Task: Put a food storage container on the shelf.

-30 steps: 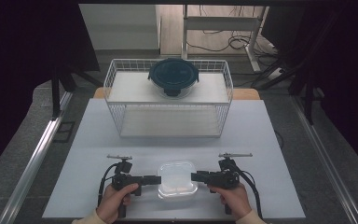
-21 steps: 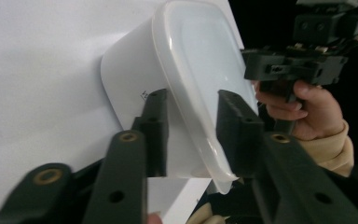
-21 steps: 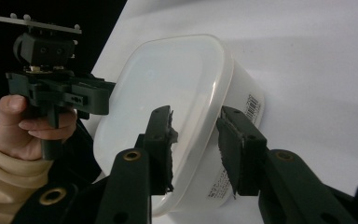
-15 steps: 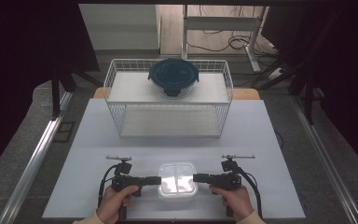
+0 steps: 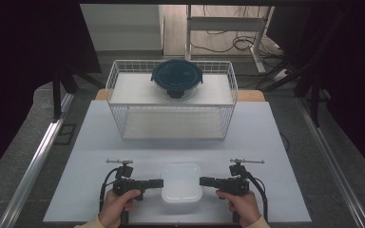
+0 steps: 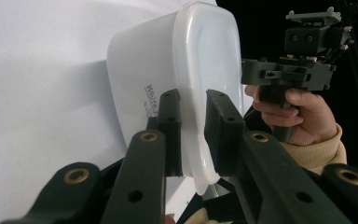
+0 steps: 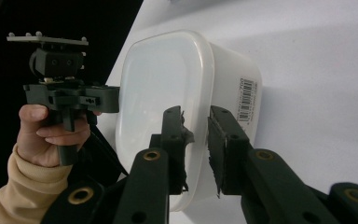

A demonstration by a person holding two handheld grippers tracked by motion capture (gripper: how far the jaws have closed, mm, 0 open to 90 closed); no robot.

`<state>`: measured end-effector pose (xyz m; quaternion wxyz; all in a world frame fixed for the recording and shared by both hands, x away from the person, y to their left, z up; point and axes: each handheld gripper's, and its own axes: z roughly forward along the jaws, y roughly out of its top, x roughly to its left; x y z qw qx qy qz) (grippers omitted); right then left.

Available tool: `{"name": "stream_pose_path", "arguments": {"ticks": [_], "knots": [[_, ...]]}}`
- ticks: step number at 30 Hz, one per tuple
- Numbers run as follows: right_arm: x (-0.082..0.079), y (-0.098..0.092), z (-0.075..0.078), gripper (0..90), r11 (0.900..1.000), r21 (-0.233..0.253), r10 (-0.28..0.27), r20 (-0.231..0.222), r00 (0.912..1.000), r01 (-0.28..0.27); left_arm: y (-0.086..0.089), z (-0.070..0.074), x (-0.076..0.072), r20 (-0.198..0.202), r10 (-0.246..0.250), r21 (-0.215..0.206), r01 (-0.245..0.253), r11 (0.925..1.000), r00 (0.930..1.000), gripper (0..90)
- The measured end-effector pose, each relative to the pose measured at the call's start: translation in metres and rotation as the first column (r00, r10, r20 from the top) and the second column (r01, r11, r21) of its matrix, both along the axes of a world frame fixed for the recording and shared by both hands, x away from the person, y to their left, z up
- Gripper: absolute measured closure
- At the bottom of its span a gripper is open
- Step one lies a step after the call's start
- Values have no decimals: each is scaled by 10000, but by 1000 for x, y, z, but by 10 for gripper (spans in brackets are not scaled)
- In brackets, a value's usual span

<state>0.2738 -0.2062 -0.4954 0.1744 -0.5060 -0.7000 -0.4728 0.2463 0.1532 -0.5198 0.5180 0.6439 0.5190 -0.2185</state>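
1. Translucent white lidded plastic tub (image 5: 181,188) sits at the white surface's (image 5: 100,137) six o'clock edge;
2. left gripper (image 6: 193,133) jaws straddle its rim, not clamped;
3. right gripper (image 7: 196,140) jaws likewise apart astride the opposite rim.

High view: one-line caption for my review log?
Both grippers, left and right, flank a white lidded tub on the table; a dark-lidded bowl sits atop the wire basket.

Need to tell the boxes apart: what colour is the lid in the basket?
Dark teal lid, clearest in the high view.
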Motion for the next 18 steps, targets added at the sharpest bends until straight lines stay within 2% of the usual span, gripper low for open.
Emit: {"name": "stream_pose_path", "arguments": {"ticks": [7, 10, 18], "knots": [[-1, -1, 1, 792, 10000, 68, -26, 158, 9999, 25, 1, 2, -1, 164, 45, 15, -45, 10000, 9999, 801], [-3, 1, 3, 799, 10000, -20, 9, 358, 9994, -8, 1, 4, -2, 392, 96, 148, -102, 9998, 9992, 810], [-4, 2, 5, 800, 9999, -150, 75, 599, 9982, -67, 2, 6, -2, 619, 50, 275, -67, 9996, 9981, 811]]}}
